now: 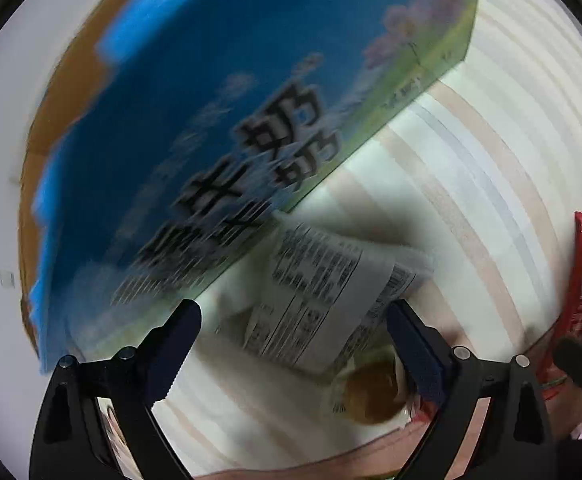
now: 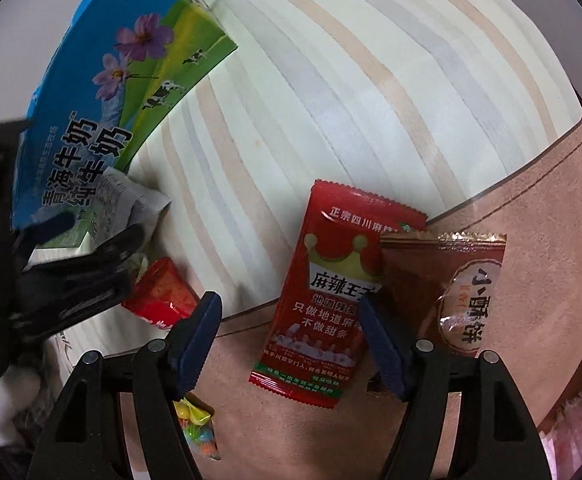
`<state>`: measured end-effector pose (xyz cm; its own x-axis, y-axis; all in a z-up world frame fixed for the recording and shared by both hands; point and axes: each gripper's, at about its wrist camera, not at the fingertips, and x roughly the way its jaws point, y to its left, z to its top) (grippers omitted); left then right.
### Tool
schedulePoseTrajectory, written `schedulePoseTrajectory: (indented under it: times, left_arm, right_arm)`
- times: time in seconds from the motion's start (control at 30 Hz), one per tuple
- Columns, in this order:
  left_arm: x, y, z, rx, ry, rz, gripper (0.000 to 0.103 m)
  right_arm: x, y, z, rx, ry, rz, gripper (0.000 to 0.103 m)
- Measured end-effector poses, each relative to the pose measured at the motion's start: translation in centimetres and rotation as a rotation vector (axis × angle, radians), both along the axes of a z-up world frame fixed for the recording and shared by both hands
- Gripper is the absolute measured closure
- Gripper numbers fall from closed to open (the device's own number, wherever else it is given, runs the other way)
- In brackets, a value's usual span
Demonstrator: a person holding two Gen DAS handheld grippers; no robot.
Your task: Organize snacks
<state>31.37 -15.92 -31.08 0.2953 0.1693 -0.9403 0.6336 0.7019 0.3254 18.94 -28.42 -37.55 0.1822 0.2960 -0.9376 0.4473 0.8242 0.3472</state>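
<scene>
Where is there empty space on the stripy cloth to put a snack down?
The widest bare patch is the striped cloth right of the blue milk carton and above the red spicy-strip packet. It is crowded near the carton's foot, around the white wrapper, and where the brown biscuit packet overlaps the red one.

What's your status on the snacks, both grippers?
Left gripper open over white snack packet. Right gripper open around red spicy packet, not gripping. Brown packet overlaps its edge; blue milk carton crowds left side.
</scene>
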Motion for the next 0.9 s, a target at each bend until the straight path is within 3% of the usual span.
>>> schedulePoseTrajectory:
  times: [0.17, 0.2, 0.23, 0.27, 0.43, 0.53, 0.73, 0.9]
  left_arm:
    - [0.5, -0.5, -1.1, -0.031, 0.047, -0.003, 0.009]
    - [0.7, -0.3, -1.2, -0.054, 0.052, 0.012, 0.013]
    - [0.7, -0.2, -1.1, -0.062, 0.062, 0.003, 0.026]
    - [0.7, 0.1, -1.0, -0.083, 0.074, 0.021, 0.034]
    - [0.2, 2.4, -0.2, -0.133, 0.067, 0.126, 0.044]
    - [0.0, 5.2, -0.1, -0.190, 0.110, 0.256, 0.044]
    - [-1.7, 12.9, -0.7, -0.300, 0.198, 0.535, 0.045]
    - [-3.6, 18.3, -1.4, -0.374, 0.273, 0.699, 0.045]
  right_arm:
    - [-0.5, 0.5, 0.2, -0.043, 0.010, 0.006, 0.029]
    - [-0.6, 0.8, 0.1, -0.067, 0.015, 0.008, 0.029]
    - [-0.6, 1.0, -0.1, -0.074, 0.021, 0.007, 0.029]
    - [-0.8, 1.0, -0.7, -0.062, 0.034, -0.003, 0.029]
    - [-0.9, 1.2, -2.0, -0.050, 0.049, -0.034, 0.028]
    - [0.0, 2.4, -2.0, -0.103, 0.036, 0.003, 0.028]
    - [1.4, 6.5, -1.7, -0.254, -0.011, 0.187, 0.037]
    - [1.0, 10.3, -1.3, -0.327, -0.038, 0.427, 0.042]
